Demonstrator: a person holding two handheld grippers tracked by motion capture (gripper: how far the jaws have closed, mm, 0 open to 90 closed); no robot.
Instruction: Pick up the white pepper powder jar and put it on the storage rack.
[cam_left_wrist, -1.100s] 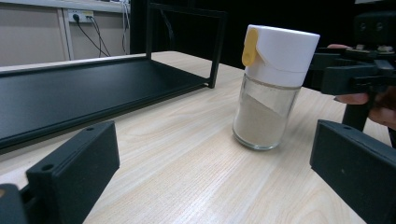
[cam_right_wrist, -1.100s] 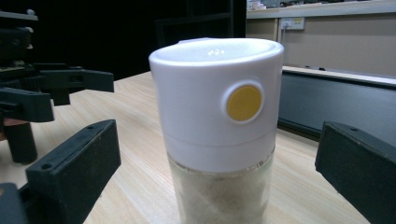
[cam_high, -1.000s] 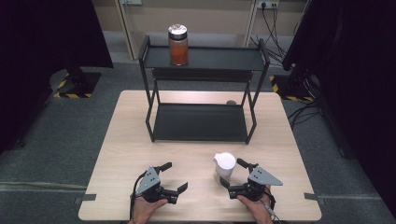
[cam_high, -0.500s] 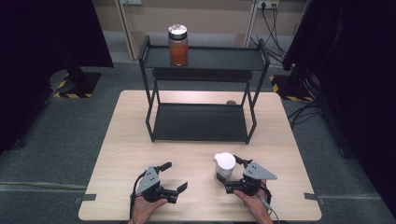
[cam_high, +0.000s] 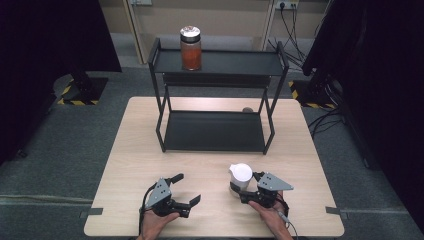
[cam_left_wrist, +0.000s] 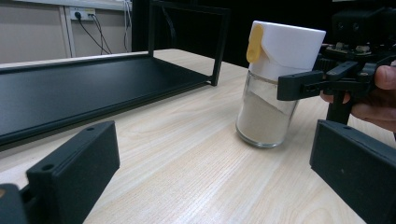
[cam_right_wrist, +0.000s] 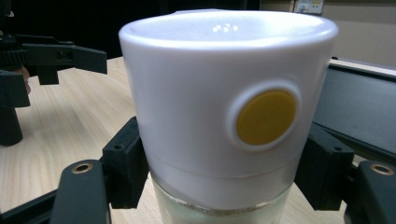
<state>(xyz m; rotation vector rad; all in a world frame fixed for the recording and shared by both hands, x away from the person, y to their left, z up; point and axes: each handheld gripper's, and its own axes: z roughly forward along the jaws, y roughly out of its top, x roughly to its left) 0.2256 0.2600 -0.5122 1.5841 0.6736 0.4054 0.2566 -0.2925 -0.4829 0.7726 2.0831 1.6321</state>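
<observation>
A glass jar (cam_high: 240, 176) of pale powder, with a white lid and a yellow button, stands on the wooden table (cam_high: 135, 150) at the front right. My right gripper (cam_high: 245, 185) has just been closing and is now shut on the jar just below the lid. In the right gripper view the black pads (cam_right_wrist: 125, 169) press the jar (cam_right_wrist: 219, 107) from both sides. The left gripper view shows the jar (cam_left_wrist: 271, 98) upright on the table with the right gripper's finger (cam_left_wrist: 303, 85) against it. My left gripper (cam_high: 187, 188) rests open and empty at the front left.
A black two-tier metal rack (cam_high: 215, 131) stands at the middle back of the table. On its top shelf sits a jar of orange contents (cam_high: 190, 48) with a metal lid. A small brown object (cam_high: 247, 109) lies behind the rack. Bare wood separates the grippers from the rack.
My right gripper's jaws have closed from wide open onto the white-lidded jar. The jar still stands on the table. My left gripper has not moved.
</observation>
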